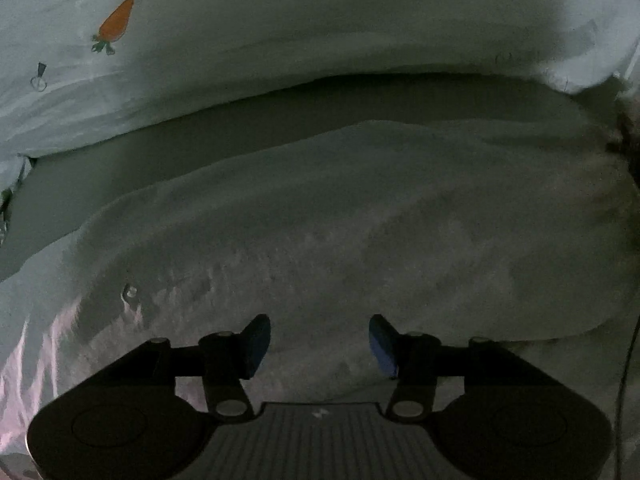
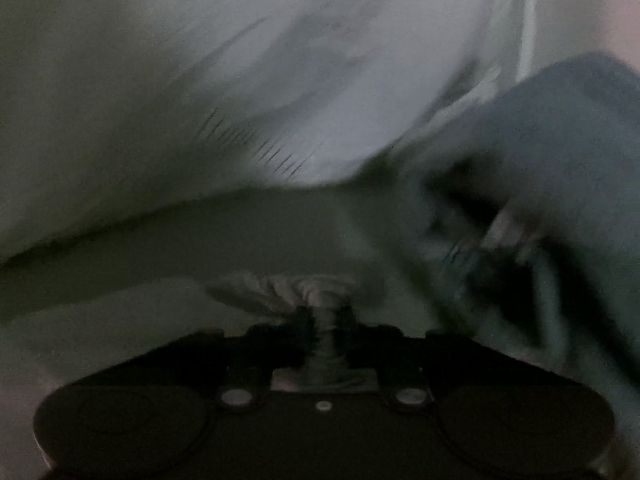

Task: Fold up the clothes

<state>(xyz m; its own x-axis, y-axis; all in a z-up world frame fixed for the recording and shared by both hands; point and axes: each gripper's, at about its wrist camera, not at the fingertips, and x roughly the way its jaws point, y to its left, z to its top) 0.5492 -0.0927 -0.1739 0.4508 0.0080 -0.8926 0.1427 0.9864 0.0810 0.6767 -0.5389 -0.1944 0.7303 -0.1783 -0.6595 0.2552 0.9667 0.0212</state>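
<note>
1. Looking along your left hand-held gripper (image 1: 319, 346), you see its two blue-padded fingers (image 1: 258, 346) standing apart, with nothing between them and nothing in their hold.
2. Directly under and ahead of this left hand-held gripper lies a pale, fuzzy garment (image 1: 360, 232), spread quite flat; its far edge runs across the view in front of the fingers.
3. Beyond that edge, further from the fingers, there is a light bed sheet (image 1: 280, 28) with a small orange carrot print (image 1: 117, 21), ahead and to the left.
4. A small round button or snap (image 1: 131, 291) sits on the cloth, to the left of the left finger.
5. Your right hand-held gripper (image 2: 325, 332) has its jaws pressed close together on a twisted bunch of pale cloth (image 2: 308, 288), which sticks out just in front of the fingertips.
6. This view is blurred. Ahead and to the right of the right hand-held gripper there is a grey-blue fabric mass (image 2: 560, 140); I cannot tell what it is.
7. Pale fabric fills the rest of this view, above and to the left.
</note>
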